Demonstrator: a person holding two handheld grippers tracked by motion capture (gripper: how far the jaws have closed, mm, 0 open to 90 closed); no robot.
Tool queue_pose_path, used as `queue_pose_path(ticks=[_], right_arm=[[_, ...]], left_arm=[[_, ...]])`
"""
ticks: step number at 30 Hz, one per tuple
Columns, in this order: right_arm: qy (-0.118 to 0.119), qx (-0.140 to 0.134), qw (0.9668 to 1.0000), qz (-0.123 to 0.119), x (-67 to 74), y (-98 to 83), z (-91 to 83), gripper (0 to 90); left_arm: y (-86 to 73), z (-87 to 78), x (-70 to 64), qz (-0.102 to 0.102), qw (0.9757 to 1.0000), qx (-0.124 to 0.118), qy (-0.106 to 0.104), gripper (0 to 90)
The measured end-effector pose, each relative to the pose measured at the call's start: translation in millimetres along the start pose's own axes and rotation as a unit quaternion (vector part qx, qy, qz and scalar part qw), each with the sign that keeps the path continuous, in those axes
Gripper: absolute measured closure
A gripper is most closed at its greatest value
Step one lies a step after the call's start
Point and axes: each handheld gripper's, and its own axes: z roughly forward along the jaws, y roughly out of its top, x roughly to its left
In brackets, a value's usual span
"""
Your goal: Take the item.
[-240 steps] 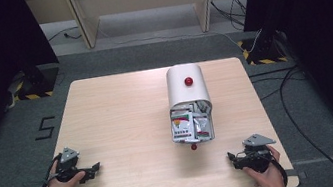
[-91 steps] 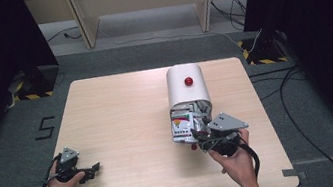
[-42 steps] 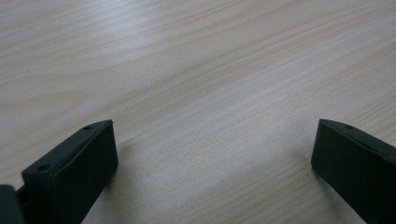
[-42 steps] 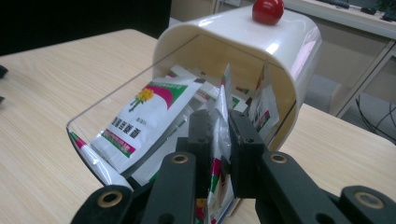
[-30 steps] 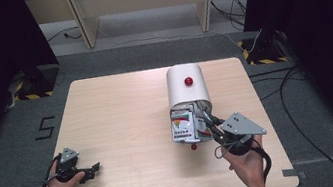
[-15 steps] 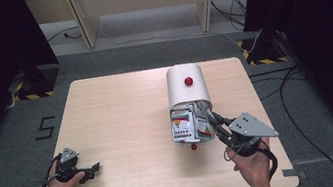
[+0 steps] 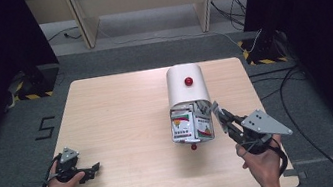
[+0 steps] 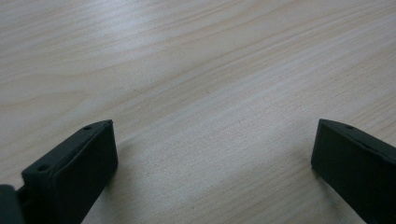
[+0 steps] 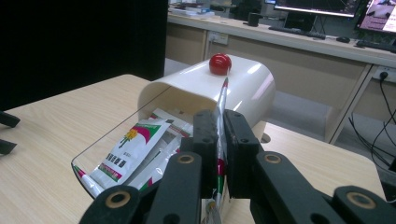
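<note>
A white rounded container (image 7: 187, 87) with a red knob (image 7: 188, 81) lies on the wooden table, its clear front open toward me. Several printed packets (image 7: 183, 124) lie in its mouth. My right gripper (image 7: 219, 113) is at the right side of that mouth, shut on a thin packet (image 9: 221, 100) that stands edge-on between its pads, just outside the container (image 9: 247, 88). The other packets (image 9: 128, 149) lie below and to its left. Near the table's front left corner my left gripper (image 7: 93, 169) rests open, its fingers (image 8: 74, 168) wide apart over bare wood.
A small red knob (image 7: 193, 146) hangs at the front of the container's clear flap. Cables (image 7: 302, 102) run over the floor to the right of the table. Desks stand beyond the far edge (image 7: 151, 70).
My right hand came from the front right corner to the container's mouth, then drew back to the right with a packet between its jaws. The left hand has stayed put.
</note>
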Motion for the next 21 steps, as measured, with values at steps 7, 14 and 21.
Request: queue_pose_path(ticks=[7,14,21], right_arm=[[0.001,-0.01,0.9999,0.002,-4.9,1.5,-6.8,86.4],[0.0,-0.025,0.9996,0.01,-10.4,5.3,-17.3,86.5],[-0.017,-0.023,0.9994,0.019,-21.5,1.8,-21.8,86.5]], left_arm=[[-0.1,-0.1,0.1,0.0,1.0,0.0,0.0,0.0],[-0.1,-0.1,0.1,0.0,1.0,0.0,0.0,0.0],[-0.1,-0.1,0.0,0.0,1.0,0.0,0.0,0.0]])
